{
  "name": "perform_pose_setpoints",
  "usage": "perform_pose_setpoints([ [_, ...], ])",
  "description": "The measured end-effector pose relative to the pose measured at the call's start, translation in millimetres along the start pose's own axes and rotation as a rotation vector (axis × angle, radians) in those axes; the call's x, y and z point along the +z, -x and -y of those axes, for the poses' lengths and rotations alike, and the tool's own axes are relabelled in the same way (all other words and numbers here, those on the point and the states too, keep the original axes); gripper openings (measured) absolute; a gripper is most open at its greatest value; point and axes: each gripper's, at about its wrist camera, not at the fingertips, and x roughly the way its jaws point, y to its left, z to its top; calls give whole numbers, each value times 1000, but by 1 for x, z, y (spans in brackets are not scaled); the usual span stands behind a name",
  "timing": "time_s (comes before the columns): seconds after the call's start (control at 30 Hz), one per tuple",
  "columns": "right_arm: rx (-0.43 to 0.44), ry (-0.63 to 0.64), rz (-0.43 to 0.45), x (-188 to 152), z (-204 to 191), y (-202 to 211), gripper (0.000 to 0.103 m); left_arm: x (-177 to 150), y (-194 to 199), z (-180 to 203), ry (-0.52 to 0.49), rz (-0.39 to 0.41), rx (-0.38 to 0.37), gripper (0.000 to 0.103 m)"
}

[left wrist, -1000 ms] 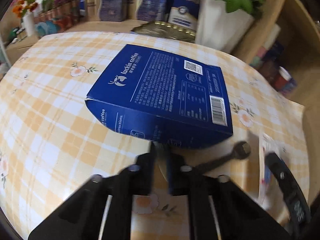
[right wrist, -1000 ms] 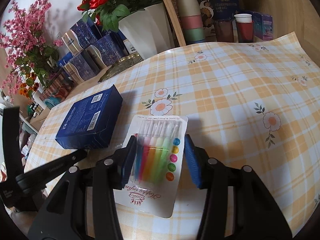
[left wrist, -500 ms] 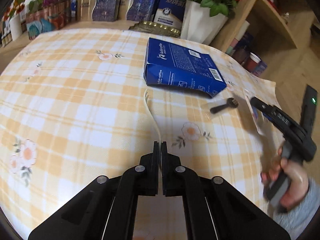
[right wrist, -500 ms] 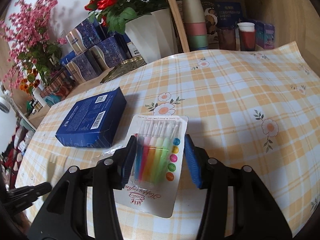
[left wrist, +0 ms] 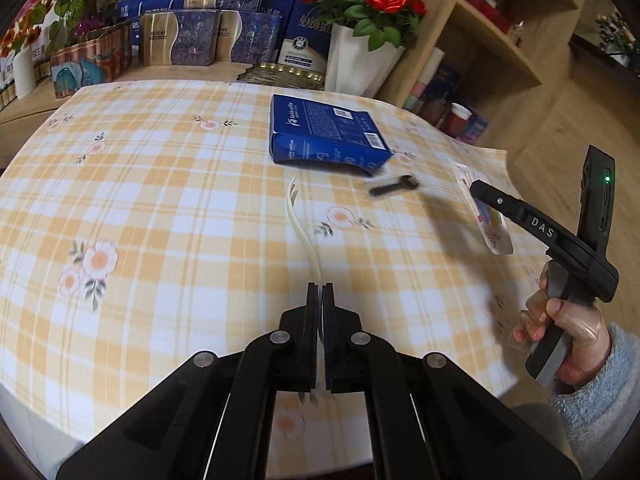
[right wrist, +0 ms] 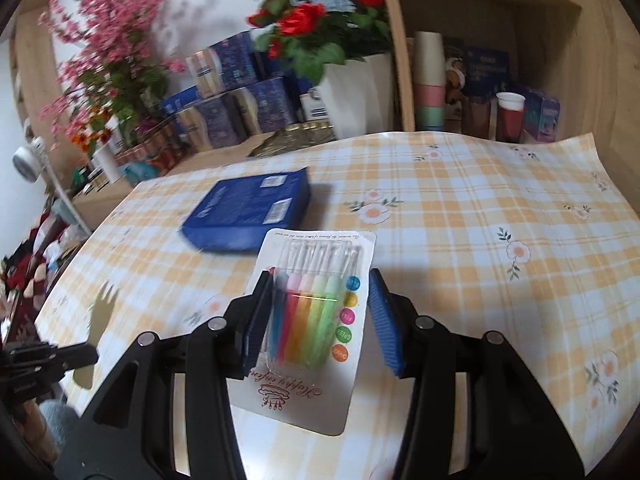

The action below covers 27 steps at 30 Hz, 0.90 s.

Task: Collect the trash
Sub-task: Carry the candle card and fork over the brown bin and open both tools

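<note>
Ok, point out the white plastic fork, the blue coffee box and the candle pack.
white plastic fork (left wrist: pixel 301 224): left wrist view, middle of its handle.
blue coffee box (left wrist: pixel 326 124): left wrist view, printed top face.
candle pack (right wrist: pixel 310 312): right wrist view, the coloured candles.

Left claw (left wrist: pixel 319 296) clamped shut, angled downward; right claw (right wrist: pixel 318 316) half-spread, gripped by a hand (left wrist: pixel 568 332).

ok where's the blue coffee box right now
The blue coffee box lies flat on the checked tablecloth, toward its far side, just before the white flower pot.
</note>
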Motion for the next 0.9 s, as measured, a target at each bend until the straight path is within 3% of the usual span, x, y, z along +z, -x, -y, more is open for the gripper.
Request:
perform_pose_setpoints([
  [0.23, 38, 32, -14, -34, -35, 59, 49, -36, 46, 3, -21, 8, -30, 3],
  [0.47, 65, 39, -74, -101, -65, 106, 49, -76, 85, 5, -63, 3, -54, 3],
  [0.63, 98, 47, -201, -156, -87, 110, 49, -101, 99, 7, -98, -7, -57, 3],
  [0.9, 73, 26, -355, -213, -95, 89, 49, -122, 111, 8, -112, -6, -61, 3],
])
